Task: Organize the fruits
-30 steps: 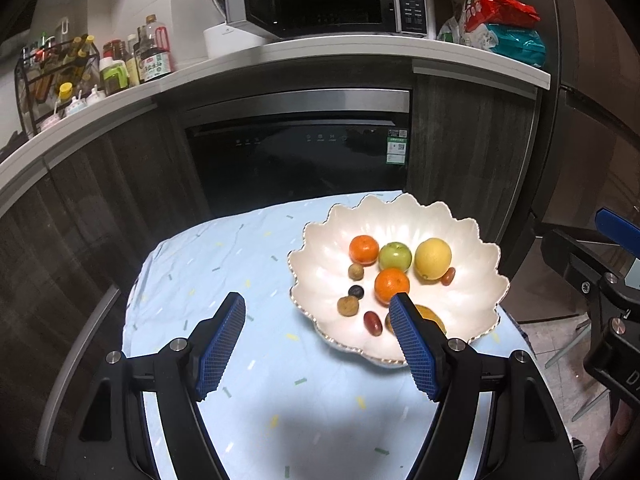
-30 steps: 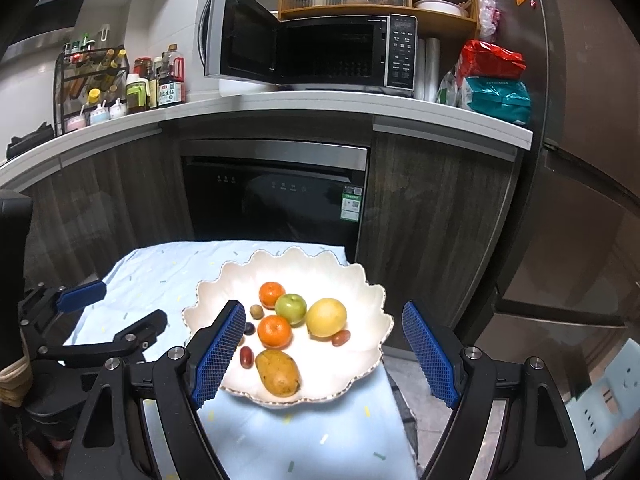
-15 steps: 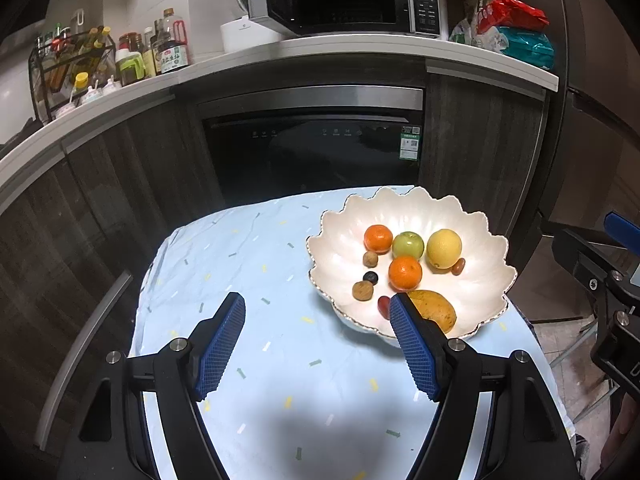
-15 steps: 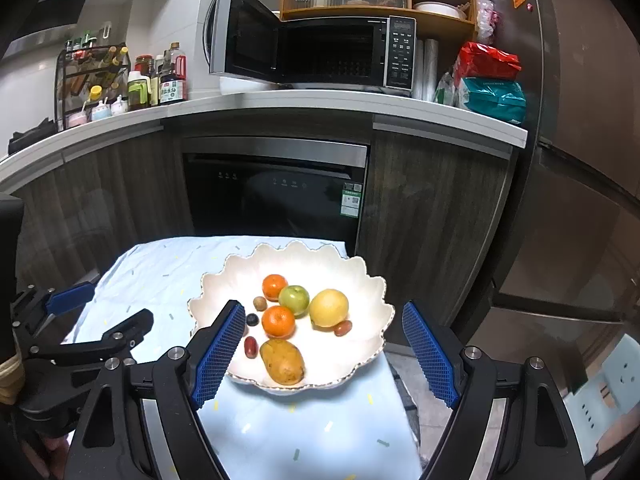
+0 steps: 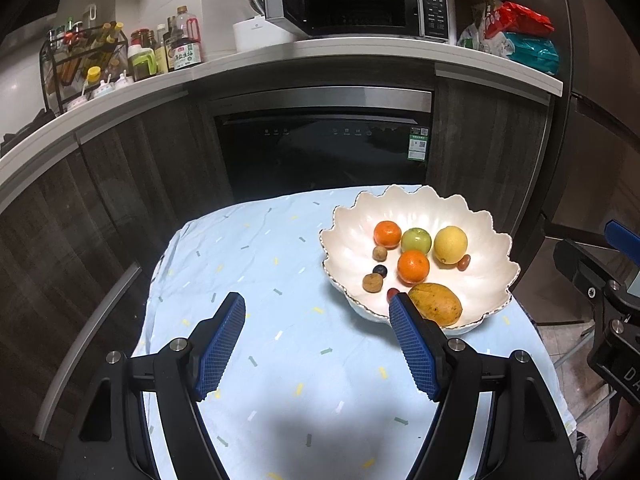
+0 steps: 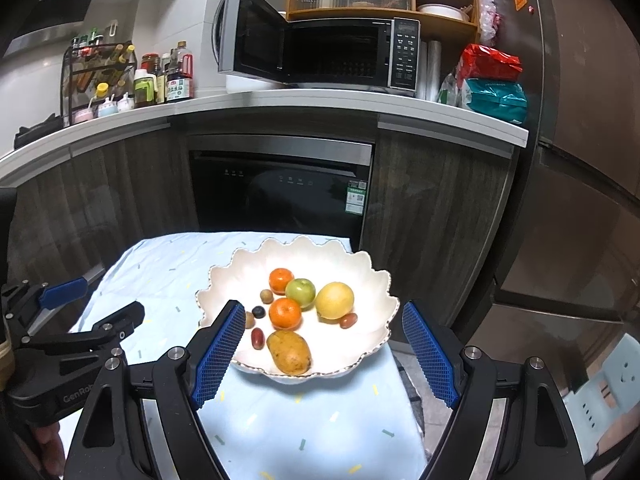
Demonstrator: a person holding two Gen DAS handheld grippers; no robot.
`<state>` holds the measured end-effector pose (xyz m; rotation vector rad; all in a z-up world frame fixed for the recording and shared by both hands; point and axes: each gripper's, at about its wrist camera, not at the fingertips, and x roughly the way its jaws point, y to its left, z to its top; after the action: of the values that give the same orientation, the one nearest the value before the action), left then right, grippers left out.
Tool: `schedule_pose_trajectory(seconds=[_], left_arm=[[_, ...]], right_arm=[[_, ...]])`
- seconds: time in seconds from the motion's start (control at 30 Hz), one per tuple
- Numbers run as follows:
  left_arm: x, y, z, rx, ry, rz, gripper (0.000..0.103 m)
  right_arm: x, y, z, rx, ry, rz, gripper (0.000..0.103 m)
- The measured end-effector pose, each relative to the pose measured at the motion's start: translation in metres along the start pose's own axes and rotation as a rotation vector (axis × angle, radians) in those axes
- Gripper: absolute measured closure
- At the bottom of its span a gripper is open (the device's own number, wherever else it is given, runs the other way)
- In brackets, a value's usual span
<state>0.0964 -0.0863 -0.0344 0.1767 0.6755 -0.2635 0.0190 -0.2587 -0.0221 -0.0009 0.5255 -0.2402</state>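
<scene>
Status: nearly complete, in my judgement. Every fruit I can see lies in the scalloped white bowl [image 6: 380, 304]; none shows on the blue tablecloth [image 5: 280, 320].

My right gripper [image 6: 324, 356] hangs with jaws wide apart and empty. The bowl sits just ahead of it, the mango [image 6: 289, 351] nearest its tips, two oranges [image 6: 284, 313], a green apple [image 6: 300, 292] and a lemon [image 6: 335, 300] beyond.

My left gripper [image 5: 318, 346] is likewise spread and empty, over bare cloth, with the bowl ahead and to its right.

Remaining: possibly sorting within the bowl; I cannot tell.
</scene>
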Motion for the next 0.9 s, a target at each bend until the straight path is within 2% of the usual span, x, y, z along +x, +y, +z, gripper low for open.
schedule_pose_trajectory(seconds=[0.9], left_arm=[[-0.0061, 0.0091, -0.0086, -0.014, 0.007, 0.020, 0.029]], right_arm=[[-0.0029, 0.0083, -0.0042, -0.009, -0.001, 0.025, 0.021]])
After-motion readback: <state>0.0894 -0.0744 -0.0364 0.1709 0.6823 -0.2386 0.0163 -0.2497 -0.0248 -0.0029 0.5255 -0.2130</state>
